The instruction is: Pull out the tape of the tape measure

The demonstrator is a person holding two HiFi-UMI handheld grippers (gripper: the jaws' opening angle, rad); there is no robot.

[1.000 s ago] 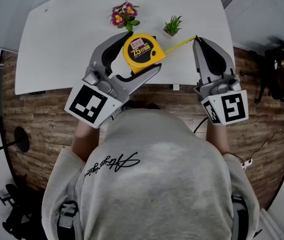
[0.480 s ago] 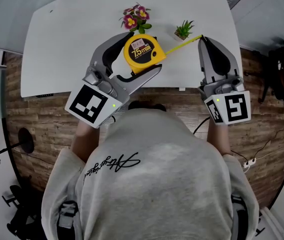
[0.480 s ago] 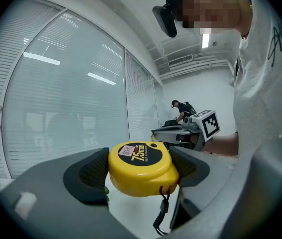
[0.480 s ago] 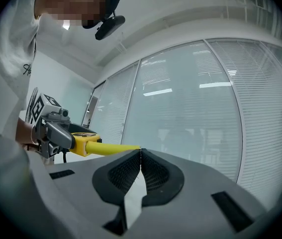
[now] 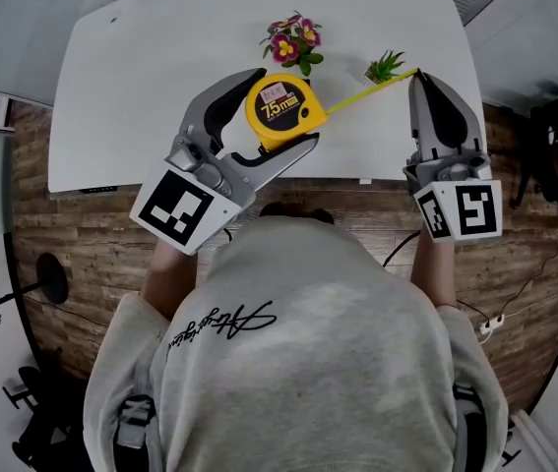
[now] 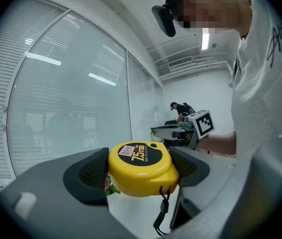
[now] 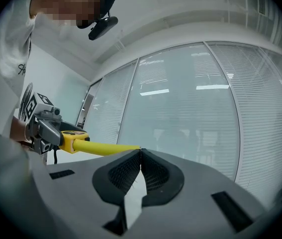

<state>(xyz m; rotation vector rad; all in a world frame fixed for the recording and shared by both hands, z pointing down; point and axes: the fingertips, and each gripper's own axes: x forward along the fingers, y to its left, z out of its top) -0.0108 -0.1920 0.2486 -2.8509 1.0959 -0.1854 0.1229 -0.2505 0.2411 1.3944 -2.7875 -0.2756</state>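
Here, the left gripper (image 5: 285, 107) is clamped on the yellow tape measure (image 5: 279, 116), its two pads pressing the case from either side, held over the near part of the white desk (image 5: 151, 87). The right gripper (image 5: 419, 75) has its jaws closed on the end of the yellow tape (image 5: 367, 91), which runs straight from the case to their tips. Farther back on the desk stand a pot of pink flowers (image 5: 293, 42) and a small green plant (image 5: 387, 65).

White table (image 5: 160, 87), wood-plank floor (image 5: 72, 254), blinded glass walls (image 7: 190, 108), ceiling strip light (image 6: 206, 38)
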